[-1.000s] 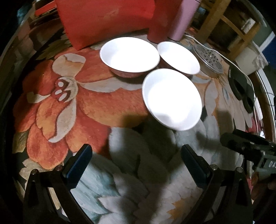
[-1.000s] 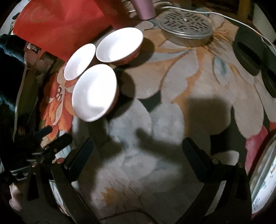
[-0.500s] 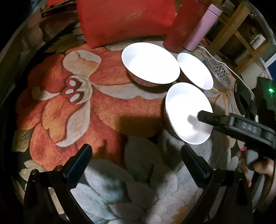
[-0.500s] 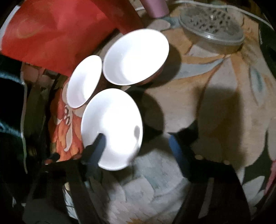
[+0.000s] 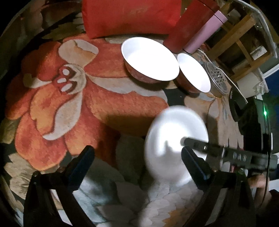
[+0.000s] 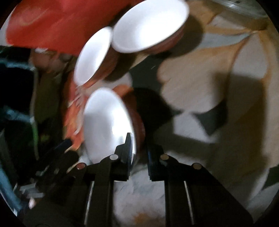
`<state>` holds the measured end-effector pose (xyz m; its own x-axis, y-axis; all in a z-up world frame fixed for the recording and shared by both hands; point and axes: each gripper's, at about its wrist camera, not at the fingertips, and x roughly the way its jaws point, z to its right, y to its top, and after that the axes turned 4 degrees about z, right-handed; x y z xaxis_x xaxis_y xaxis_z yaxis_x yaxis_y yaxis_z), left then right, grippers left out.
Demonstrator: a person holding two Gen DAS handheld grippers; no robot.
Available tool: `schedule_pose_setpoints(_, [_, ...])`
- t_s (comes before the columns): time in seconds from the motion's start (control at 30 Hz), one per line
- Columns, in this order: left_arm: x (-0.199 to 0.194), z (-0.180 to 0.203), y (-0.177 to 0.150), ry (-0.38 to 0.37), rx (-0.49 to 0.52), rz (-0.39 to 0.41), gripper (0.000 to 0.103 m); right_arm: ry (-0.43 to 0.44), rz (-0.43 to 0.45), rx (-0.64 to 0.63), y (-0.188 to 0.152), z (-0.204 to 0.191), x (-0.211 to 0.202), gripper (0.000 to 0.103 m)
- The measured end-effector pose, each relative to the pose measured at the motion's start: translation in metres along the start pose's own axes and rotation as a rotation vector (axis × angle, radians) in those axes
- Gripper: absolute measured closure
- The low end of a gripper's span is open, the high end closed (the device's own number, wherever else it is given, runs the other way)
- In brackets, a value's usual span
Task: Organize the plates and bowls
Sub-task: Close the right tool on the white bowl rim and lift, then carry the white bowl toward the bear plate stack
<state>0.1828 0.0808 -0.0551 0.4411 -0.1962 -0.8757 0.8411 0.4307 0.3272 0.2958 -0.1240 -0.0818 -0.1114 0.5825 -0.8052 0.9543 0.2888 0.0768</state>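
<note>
Since a second ago, the right tongs (image 6: 138, 155) have been closing in from wide apart, and now they are pinching the near rim of the nearest bowl (image 6: 106, 122), one finger inside the white hollow and the other against its reddish outer wall. That bowl is looking tilted and blurred in both views. From the left wrist view, the same right tongs (image 5: 184, 140) are reaching in from the right over the bowl (image 5: 174, 143). The left tongs (image 5: 136, 159) are hanging released, fingers spread wide above the floral tabletop (image 5: 87, 108), with the gripped bowl lying just by the right-hand finger. Farther out, the large bowl (image 5: 150, 59) and the small bowl (image 5: 194, 75) are sitting side by side, almost touching. Behind them, a red cushion (image 5: 129, 15), a red cylinder (image 5: 190, 26) and a pink bottle (image 5: 207, 31) are standing.
</note>
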Motion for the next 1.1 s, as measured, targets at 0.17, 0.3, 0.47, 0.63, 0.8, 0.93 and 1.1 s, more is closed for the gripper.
schedule_pose_setpoints(0.17, [0.019, 0.007, -0.007, -0.009, 0.008, -0.063, 0.026, 0.009, -0.041, -0.073, -0.009, -0.010, 0.004, 0.085])
schedule_pose_setpoints(0.3, [0.035, 0.016, -0.015, -0.008, 0.041, -0.137, 0.065, -0.045, -0.022, -0.081, -0.008, -0.015, -0.001, 0.085])
schedule_pose_setpoints(0.47, [0.038, 0.024, -0.021, -0.002, 0.070, -0.138, 0.078, -0.107, -0.011, -0.130, -0.015, -0.027, 0.001, 0.085])
schedule_pose_setpoints(0.63, [0.035, 0.025, -0.022, 0.013, 0.079, -0.118, 0.091, -0.190, -0.003, -0.191, -0.025, -0.036, 0.004, 0.088])
schedule_pose_setpoints(0.8, [0.026, 0.023, -0.027, 0.008, 0.102, -0.107, 0.091, -0.225, 0.014, -0.199, -0.031, -0.035, -0.005, 0.091])
schedule_pose_setpoints(0.93, [0.021, 0.036, -0.033, -0.002, 0.140, -0.101, 0.091, -0.226, 0.020, -0.187, -0.037, -0.035, -0.013, 0.091])
schedule_pose_setpoints(1.1, [0.011, 0.053, -0.040, -0.014, 0.190, -0.097, 0.091, -0.227, 0.033, -0.151, -0.046, -0.030, -0.031, 0.091])
